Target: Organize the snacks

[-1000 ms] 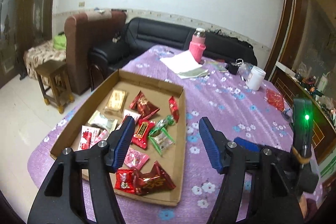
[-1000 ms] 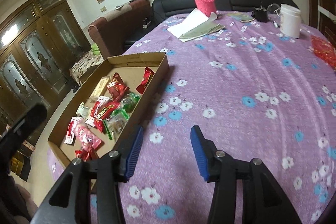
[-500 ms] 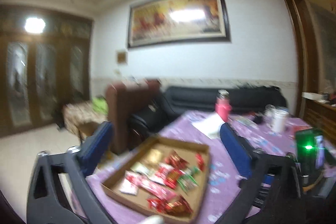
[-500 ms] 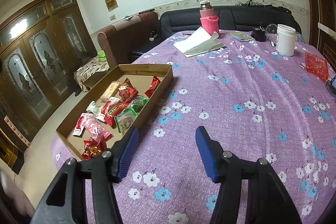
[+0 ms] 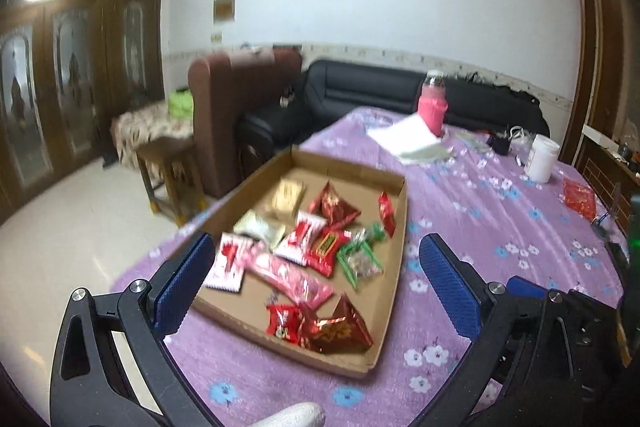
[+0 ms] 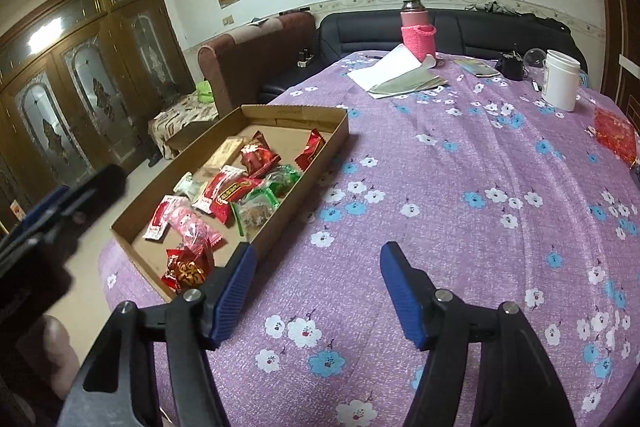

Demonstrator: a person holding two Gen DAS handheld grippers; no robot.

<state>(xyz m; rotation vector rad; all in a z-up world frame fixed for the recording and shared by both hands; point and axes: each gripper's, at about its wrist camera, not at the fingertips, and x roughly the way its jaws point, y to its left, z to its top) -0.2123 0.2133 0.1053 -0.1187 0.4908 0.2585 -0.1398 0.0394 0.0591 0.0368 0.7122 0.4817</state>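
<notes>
R gripper (image 6: 316, 283) jaws opening, empty | snacks (image 6: 236, 195) in box (image 6: 304, 183)

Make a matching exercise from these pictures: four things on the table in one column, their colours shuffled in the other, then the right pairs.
Things:
1. bottle sleeve
2. jar
3. tray
4. tablecloth

Colours:
A. brown cardboard
B. purple with flowers
C. pink
D. white

Pairs: 1-C, 2-D, 3-A, 4-B
</notes>
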